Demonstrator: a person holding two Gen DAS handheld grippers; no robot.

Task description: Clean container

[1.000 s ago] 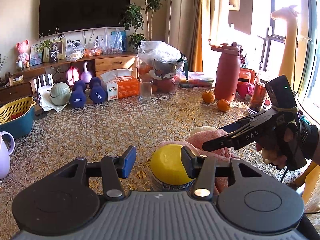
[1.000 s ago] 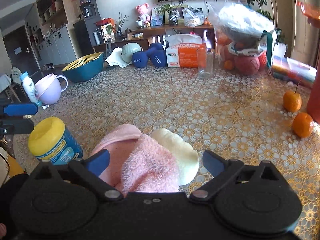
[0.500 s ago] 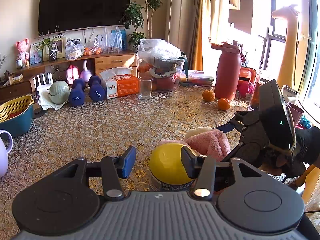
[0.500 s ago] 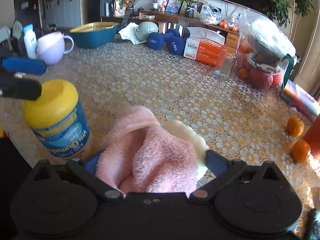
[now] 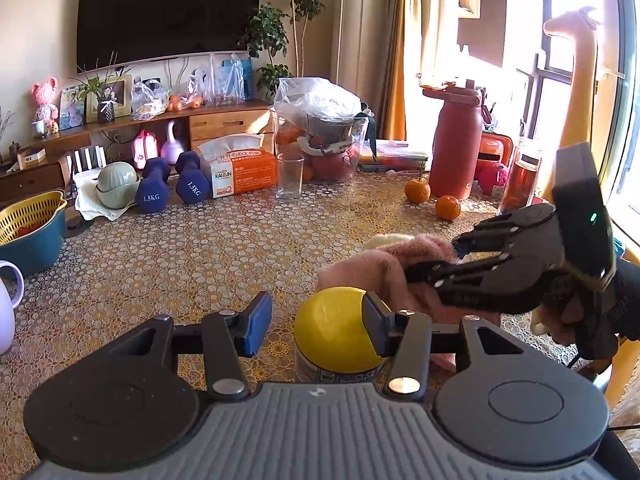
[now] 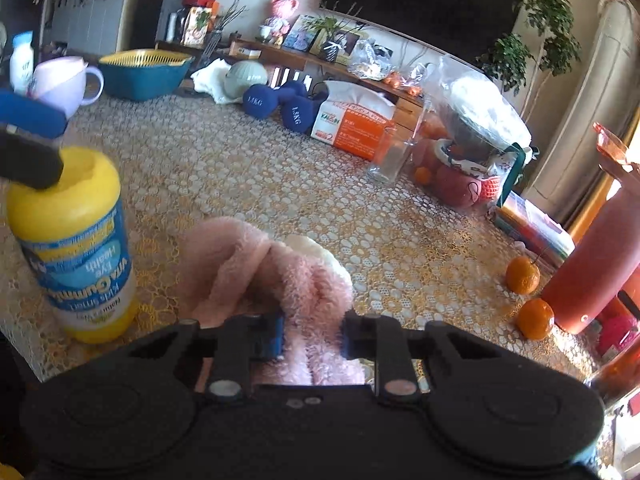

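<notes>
Pinching a thick fold of the pink cloth [image 6: 276, 280], the right gripper [image 6: 312, 338] has just been closing; both pads are now sunk into the pile, so the cloth is held. A cream part of it shows at the far edge, and its lower folds appear to rest on the table [image 5: 180, 256].

The left gripper [image 5: 316, 330] steadies the container [image 6: 74, 240] — a blue-labelled bottle with a yellow lid, standing upright on the patterned table just left of the cloth. Its right finger [image 5: 374, 330] lies against the lid; the blue-padded left finger [image 5: 258, 330] shows a gap beside the lid from this view. Its jaws are as narrow as they go here, so I judge it a grip on the lid, though contact on the far side is not clear.

Step in hand, as judged: bring the cloth across to wipe the bottle.

- Lift the cloth free of the table first, so trailing folds do not drag.
- Wipe the label side with light pressure — the bottle is tall and could tip.
- Keep the left grip firm and still.
- Keep the right fingers off the left finger.
</notes>
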